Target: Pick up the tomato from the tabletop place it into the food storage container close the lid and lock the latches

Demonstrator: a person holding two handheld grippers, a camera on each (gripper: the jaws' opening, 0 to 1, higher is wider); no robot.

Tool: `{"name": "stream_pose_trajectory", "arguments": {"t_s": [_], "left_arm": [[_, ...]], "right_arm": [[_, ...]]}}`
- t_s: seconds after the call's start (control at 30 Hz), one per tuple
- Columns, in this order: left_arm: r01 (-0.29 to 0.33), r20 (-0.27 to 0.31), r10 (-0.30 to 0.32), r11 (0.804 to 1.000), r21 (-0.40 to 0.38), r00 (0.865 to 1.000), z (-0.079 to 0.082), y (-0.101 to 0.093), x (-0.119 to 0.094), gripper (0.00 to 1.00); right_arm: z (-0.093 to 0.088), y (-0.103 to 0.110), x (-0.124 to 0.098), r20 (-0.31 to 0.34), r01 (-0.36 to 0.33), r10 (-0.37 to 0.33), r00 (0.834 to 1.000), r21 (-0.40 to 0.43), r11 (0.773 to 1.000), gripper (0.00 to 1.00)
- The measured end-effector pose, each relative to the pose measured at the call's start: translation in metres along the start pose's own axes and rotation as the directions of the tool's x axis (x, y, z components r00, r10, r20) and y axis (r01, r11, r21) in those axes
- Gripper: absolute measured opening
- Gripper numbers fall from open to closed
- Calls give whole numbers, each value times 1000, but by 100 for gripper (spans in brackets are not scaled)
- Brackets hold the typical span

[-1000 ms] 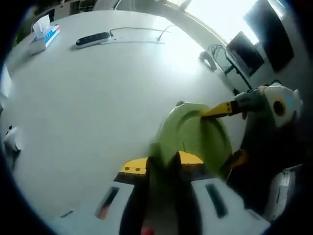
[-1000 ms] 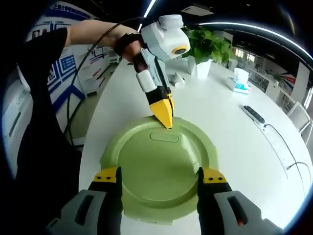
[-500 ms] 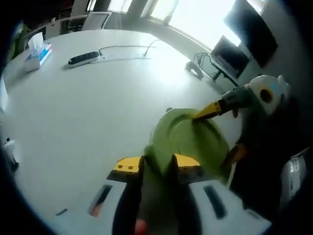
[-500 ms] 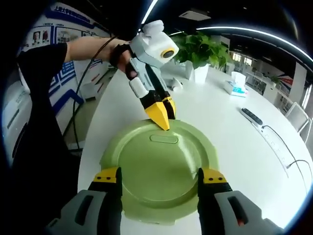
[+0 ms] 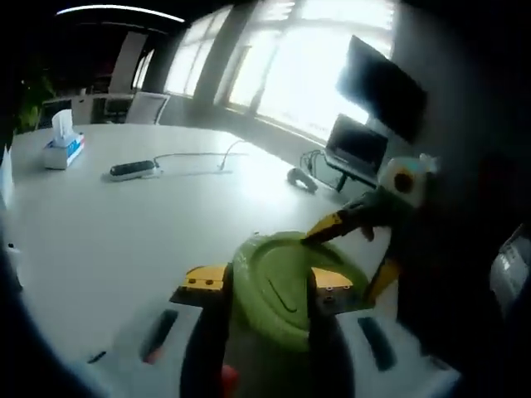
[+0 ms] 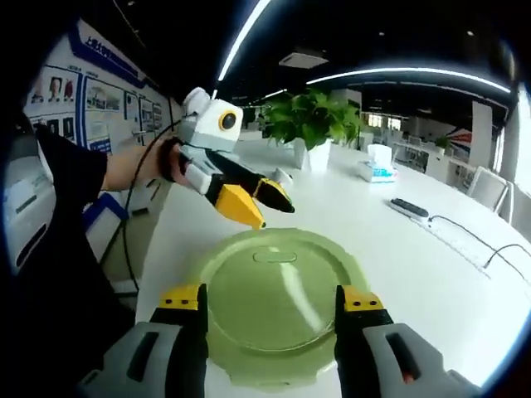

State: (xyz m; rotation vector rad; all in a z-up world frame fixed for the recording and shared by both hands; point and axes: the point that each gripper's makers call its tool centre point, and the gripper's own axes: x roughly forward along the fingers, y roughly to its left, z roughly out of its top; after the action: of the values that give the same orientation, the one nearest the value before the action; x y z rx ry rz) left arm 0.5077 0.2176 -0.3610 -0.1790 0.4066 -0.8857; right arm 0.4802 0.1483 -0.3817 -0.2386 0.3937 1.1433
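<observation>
Lid (image 6: 278, 311) hides the container's contents; right tongs (image 6: 270, 308) straddle it, left tongs (image 6: 257, 203) apart above.

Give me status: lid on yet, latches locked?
Done: the green lid sits over the food storage container on the white table; the tomato is hidden, presumably inside. In hand: the left gripper hovers open at the lid's far edge, while the right gripper, fingers spread, straddles the near side. Left: locking the latches; their state is unreadable.
</observation>
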Motion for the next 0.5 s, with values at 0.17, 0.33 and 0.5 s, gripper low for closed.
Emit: {"name": "stream_pose_trajectory", "arguments": {"t_s": [0.17,0.33,0.5], "left_arm": [[-60,186,43,994,87,982,12,2,-6,34],[-86,261,62,993,84,963,-1,-2,-12,37],[-115,341,67,986,122,938,6,-8,-33,40]], "right_arm": [[6,-13,-15,141,114,-117,983,30,993,53],[-8,-19,-30,184,202,-211,960,65,977,53],[-3,-27,-60,299,300,-322,898,117,947,53]]}}
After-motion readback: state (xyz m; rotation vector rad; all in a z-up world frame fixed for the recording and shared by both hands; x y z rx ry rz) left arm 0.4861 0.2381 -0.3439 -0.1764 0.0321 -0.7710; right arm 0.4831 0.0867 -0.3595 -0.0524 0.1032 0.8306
